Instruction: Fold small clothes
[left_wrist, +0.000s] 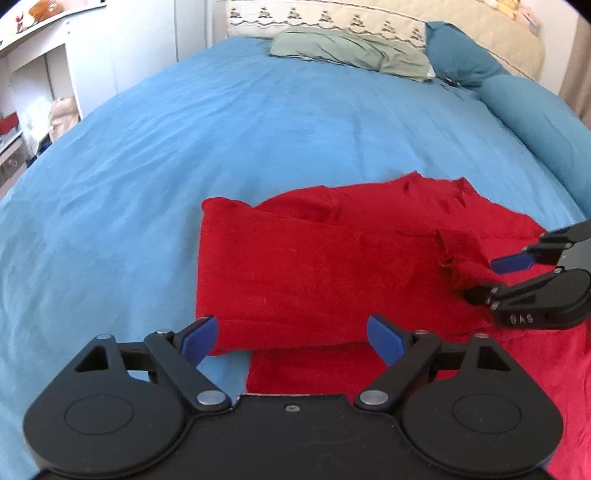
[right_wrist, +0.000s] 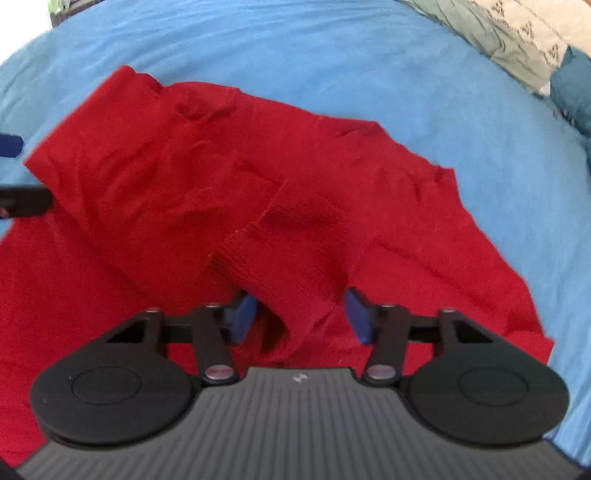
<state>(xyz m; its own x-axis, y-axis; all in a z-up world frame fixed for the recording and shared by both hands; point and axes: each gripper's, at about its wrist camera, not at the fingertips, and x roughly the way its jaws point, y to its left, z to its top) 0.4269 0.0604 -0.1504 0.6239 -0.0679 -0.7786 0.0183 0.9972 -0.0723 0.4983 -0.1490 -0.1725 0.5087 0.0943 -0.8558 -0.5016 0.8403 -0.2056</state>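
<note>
Mid-fold on the red knit sweater, both hand-held grippers spread and gripping nothing.

Sweater lying on the blue bedsheet, partly folded, left portion doubled over into a thick block. Left hand-held gripper wide open at 6 o'clock in the left wrist view, blue pads just beside the near folded edge, nothing between them. Right hand-held gripper open too, straddling a ribbed cuff of the sleeve at 6 o'clock in its own view; cuff standing between the pads, not pinched. Step in hand, by the look of it: tucking the loose sleeve. Next move probably calls for closing on that cuff and carrying it toward 10 o'clock, across the body. Green pillow far off at 12 o'clock.
</note>
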